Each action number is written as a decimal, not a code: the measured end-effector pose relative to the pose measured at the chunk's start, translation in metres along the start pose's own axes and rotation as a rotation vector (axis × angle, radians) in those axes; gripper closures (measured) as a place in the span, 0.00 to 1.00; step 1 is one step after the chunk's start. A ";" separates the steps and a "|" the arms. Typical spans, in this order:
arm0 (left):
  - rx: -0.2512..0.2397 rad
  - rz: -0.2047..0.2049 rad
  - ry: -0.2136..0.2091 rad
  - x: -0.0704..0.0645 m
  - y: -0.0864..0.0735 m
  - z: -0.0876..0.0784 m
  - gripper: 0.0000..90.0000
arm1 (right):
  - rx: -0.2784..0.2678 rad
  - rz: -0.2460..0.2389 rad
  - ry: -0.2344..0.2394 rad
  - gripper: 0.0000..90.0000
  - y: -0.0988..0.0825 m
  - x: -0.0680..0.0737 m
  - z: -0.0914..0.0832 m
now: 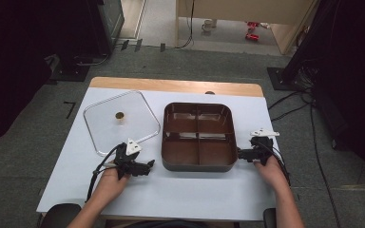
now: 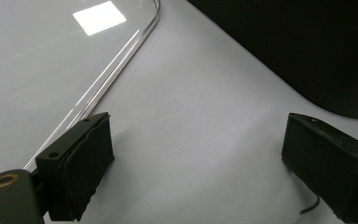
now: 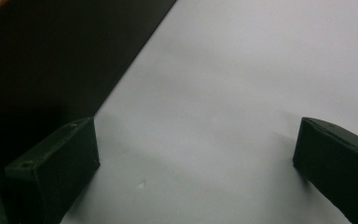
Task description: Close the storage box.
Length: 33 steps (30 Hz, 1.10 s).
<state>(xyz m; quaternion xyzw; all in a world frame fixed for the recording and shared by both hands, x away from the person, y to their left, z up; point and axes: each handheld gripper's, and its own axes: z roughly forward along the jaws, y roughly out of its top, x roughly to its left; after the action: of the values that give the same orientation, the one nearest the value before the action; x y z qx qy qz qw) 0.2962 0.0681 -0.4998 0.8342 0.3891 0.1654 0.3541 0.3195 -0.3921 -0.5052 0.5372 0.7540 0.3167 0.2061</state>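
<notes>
A dark brown square tray (image 1: 197,166) with four empty compartments sits in the middle of the white table (image 1: 180,192). To its left lies a clear glass lid (image 1: 104,126) with a small round knob (image 1: 119,115). My left gripper (image 1: 147,166) rests on the table between the lid's near corner and the tray's front left corner, open, jaws pointing at the tray. In the left gripper view the left gripper (image 2: 198,163) holds nothing, with the lid's rim (image 2: 107,79) at left and the tray (image 2: 307,46) at upper right. My right gripper (image 1: 242,154) is open beside the tray's right wall (image 3: 51,56); the right gripper (image 3: 196,168) is empty.
A wooden strip (image 1: 176,85) runs along the table's far edge. Grey carpet surrounds the table, with black stands and cables (image 1: 294,99) at the right and dark equipment (image 1: 76,28) at the far left. Bare white surface stretches along the front of the table.
</notes>
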 end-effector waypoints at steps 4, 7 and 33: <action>0.000 0.000 0.000 0.000 0.000 0.000 0.10 | 0.000 0.001 0.001 0.00 0.000 0.000 0.000; 0.001 0.001 0.002 0.000 0.000 0.000 0.10 | 0.000 0.000 0.000 0.00 0.000 0.000 0.000; 0.147 0.029 -0.104 -0.003 0.027 -0.006 0.16 | 0.000 -0.001 0.000 0.00 0.000 0.000 0.000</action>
<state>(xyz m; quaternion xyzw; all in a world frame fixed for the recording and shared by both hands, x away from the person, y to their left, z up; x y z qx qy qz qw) 0.3049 0.0564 -0.4765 0.8709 0.3693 0.0980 0.3090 0.3195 -0.3921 -0.5052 0.5371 0.7542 0.3165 0.2063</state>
